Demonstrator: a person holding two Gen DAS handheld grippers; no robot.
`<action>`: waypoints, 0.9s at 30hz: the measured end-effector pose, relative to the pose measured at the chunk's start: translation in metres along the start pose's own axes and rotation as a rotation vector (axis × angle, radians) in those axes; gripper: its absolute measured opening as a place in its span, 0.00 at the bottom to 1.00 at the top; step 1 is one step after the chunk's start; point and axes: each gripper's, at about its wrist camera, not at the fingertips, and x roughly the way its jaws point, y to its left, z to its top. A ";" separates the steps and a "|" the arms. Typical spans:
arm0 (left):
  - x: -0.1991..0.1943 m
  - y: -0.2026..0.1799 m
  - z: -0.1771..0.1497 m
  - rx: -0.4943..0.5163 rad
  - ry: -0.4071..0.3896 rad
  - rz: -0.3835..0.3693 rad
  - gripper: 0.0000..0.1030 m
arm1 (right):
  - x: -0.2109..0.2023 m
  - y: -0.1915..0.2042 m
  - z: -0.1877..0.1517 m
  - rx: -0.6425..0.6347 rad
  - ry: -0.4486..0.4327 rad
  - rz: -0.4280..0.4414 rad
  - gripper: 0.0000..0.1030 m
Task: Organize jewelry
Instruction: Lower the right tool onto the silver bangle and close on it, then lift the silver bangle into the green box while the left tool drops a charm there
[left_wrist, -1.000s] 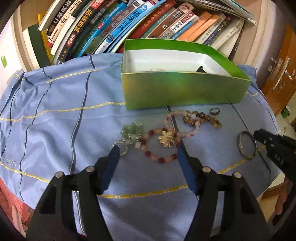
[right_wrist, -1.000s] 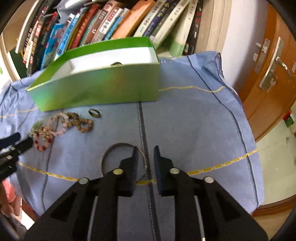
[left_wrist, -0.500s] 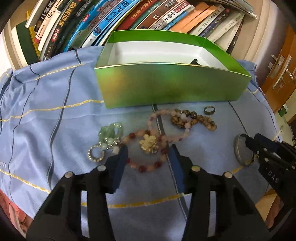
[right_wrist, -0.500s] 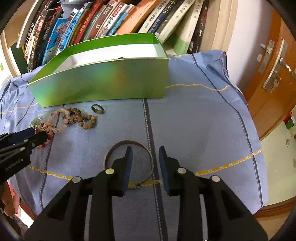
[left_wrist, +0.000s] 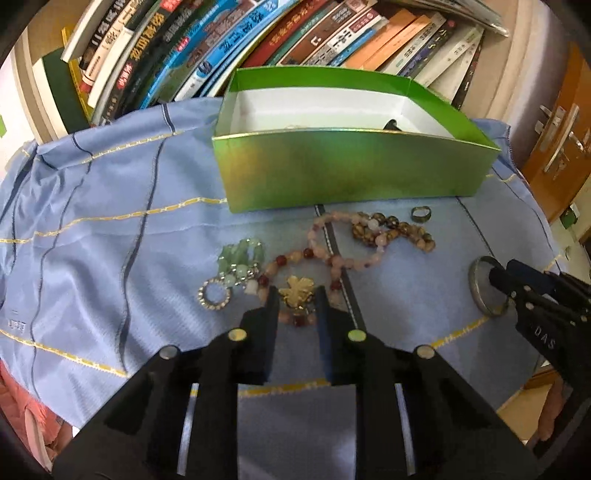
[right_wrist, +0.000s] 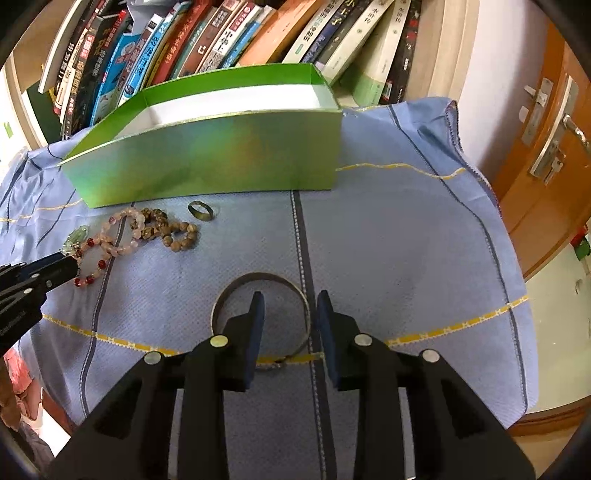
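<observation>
A green box (left_wrist: 351, 173) stands open on the blue cloth; it also shows in the right wrist view (right_wrist: 207, 162). In front of it lie a red-and-pink bead bracelet with a gold flower charm (left_wrist: 297, 290), a pink bead bracelet (left_wrist: 343, 258), a brown bead bracelet (left_wrist: 399, 230), a green stone piece with a sparkly ring (left_wrist: 240, 258) and a small ring (left_wrist: 421, 213). My left gripper (left_wrist: 295, 295) is open, its fingers either side of the gold charm. My right gripper (right_wrist: 288, 299) is open, straddling the right rim of a silver bangle (right_wrist: 258, 278).
A row of leaning books (left_wrist: 221, 48) fills the shelf behind the box. A wooden door with a metal handle (right_wrist: 554, 140) stands at the right. The blue cloth (right_wrist: 406, 240) drops off at the near and right edges.
My left gripper has moved forward and narrowed around the gold flower charm. My right gripper has opened wider over the bangle's right rim.
</observation>
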 end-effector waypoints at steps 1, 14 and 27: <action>-0.003 0.000 -0.001 0.001 -0.005 0.000 0.19 | -0.002 -0.001 0.000 -0.002 -0.005 0.005 0.48; -0.001 -0.010 -0.009 0.020 0.008 -0.023 0.19 | 0.003 0.017 -0.005 -0.049 0.006 -0.007 0.71; 0.005 -0.011 -0.010 0.021 0.019 -0.030 0.20 | 0.016 0.008 0.005 -0.039 -0.004 -0.019 0.14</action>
